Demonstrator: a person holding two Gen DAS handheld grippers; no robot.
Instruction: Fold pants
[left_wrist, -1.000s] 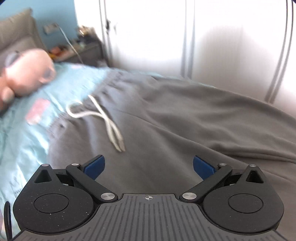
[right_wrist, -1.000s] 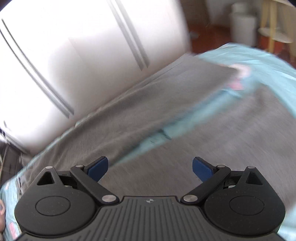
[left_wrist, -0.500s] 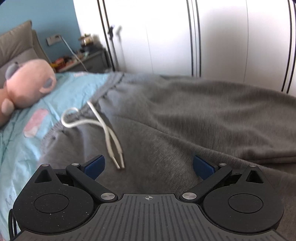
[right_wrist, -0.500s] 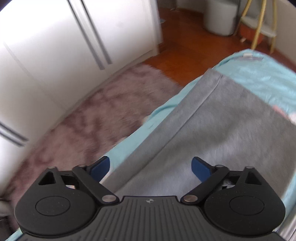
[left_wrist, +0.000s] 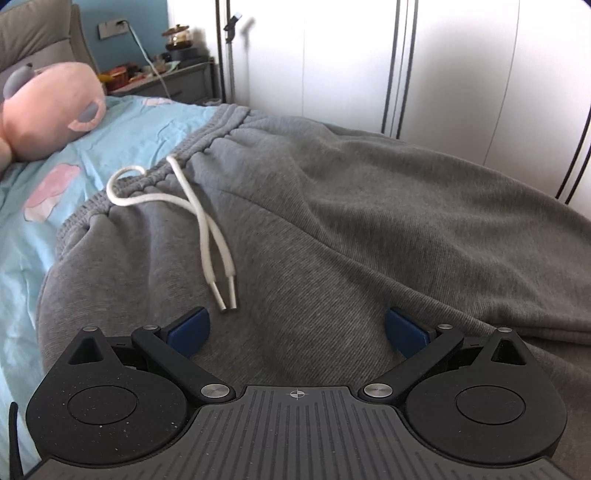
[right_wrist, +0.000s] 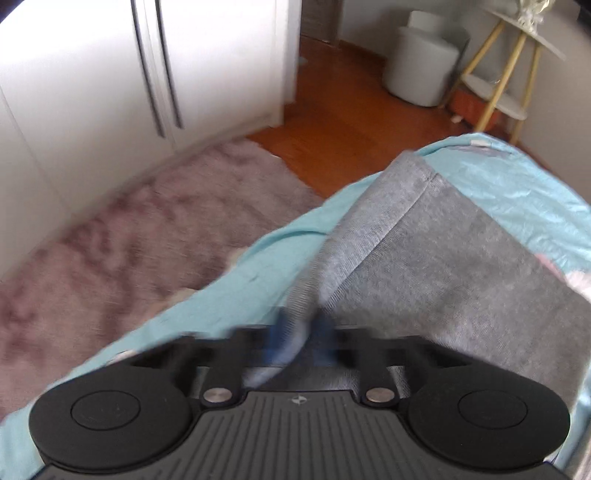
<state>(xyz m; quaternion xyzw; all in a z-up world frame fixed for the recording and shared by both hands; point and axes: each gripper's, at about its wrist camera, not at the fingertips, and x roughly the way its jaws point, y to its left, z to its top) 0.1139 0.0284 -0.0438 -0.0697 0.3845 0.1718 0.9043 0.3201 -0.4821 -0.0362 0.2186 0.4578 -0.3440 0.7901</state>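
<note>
The right gripper (right_wrist: 301, 332) has just snapped its jaws together; half a second ago they stood wide apart over the end of a leg, and now they are pinched on the side edge of the gray sweatpants (right_wrist: 443, 277), near the leg hem (right_wrist: 413, 173); the cloth there is pulled up into a little ridge between the blue pads, though that spot is blurry.

This hand also swung a long way; a second ago it looked along the middle of the legs, and now it sits at the far end of the bed, by the pink rug (right_wrist: 129, 240) and the wooden floor (right_wrist: 351, 110).

The left gripper (left_wrist: 295, 328) has hardly changed; its jaws are wide apart with nothing in them; it hangs low over the hip part of the sweatpants, just below the white drawstring (left_wrist: 207, 221) and the waistband (left_wrist: 184, 155).

The sweatpants lie spread flat on the light blue bedsheet (left_wrist: 147, 122), next to a pink plush toy (left_wrist: 48, 110).

So one end is caught; I think the waist end needs a grab next, before any fold can start.
</note>
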